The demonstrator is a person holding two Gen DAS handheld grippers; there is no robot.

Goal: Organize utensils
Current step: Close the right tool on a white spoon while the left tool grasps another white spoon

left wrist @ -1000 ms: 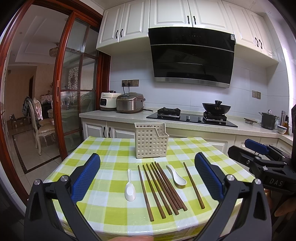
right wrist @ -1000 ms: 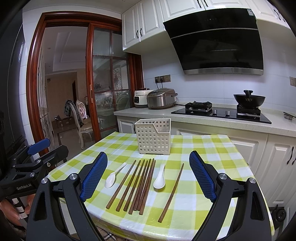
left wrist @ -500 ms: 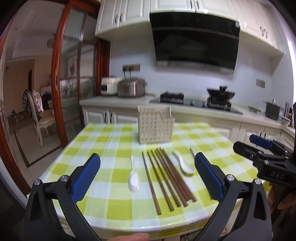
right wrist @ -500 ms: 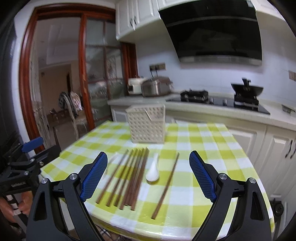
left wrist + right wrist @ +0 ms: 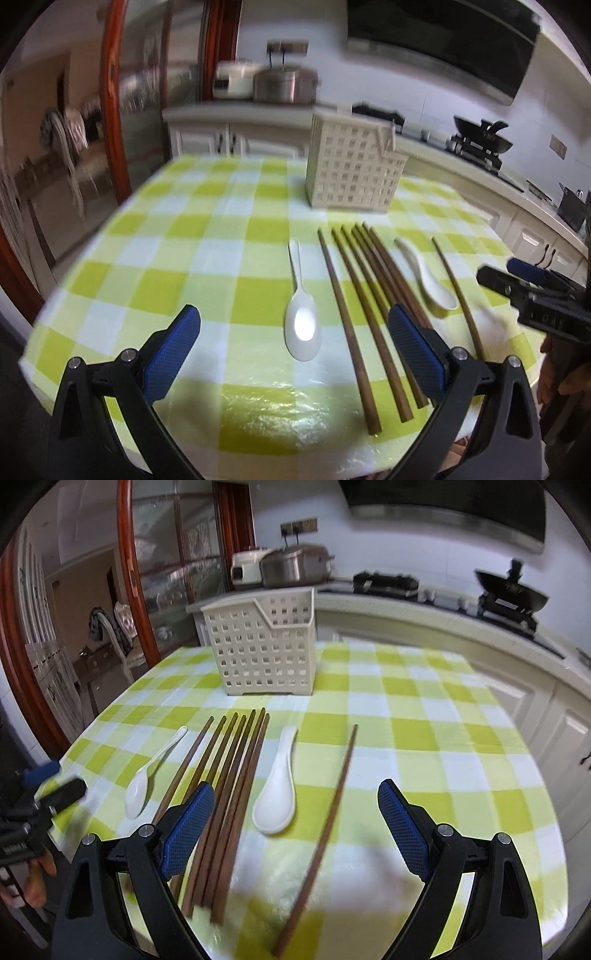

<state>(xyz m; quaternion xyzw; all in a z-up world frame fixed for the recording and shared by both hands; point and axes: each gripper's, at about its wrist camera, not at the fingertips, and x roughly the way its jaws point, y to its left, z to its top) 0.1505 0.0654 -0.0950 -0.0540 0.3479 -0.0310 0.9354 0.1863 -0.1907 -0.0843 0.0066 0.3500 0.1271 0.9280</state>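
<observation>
Held the left claw (image 5: 293,325) spread wide and empty, low over the near edge of the surface (image 5: 177,258). Found a slim spoon (image 5: 301,325) straight ahead between its pads, bowl nearest, handle pointing away. Found a loose row of chopsticks (image 5: 365,295) just to the right of that, partly behind the right pad. Held the right claw (image 5: 295,794) equally wide, gripping nothing. Found a wide spoon (image 5: 275,794) ahead and slightly left of its centre, and a lone chopstick (image 5: 325,823) running up the middle of its gap, apart from the row. Saw the basket (image 5: 266,650) upright well beyond both claws, past the far tips of the utensils, with nothing sticking out of it. Judged the spoons light, hard and smooth, likely slippery in the pads and breakable if dropped. Thought it best to pinch across the handle just behind the bowl, where the shape would stop sliding. Judged the chopsticks stiff, thin and light, lying flat on the cloth and apt to roll or swing. Thought it best to take them near the middle, one or two at once, with the pads pressed down to the cloth.
</observation>
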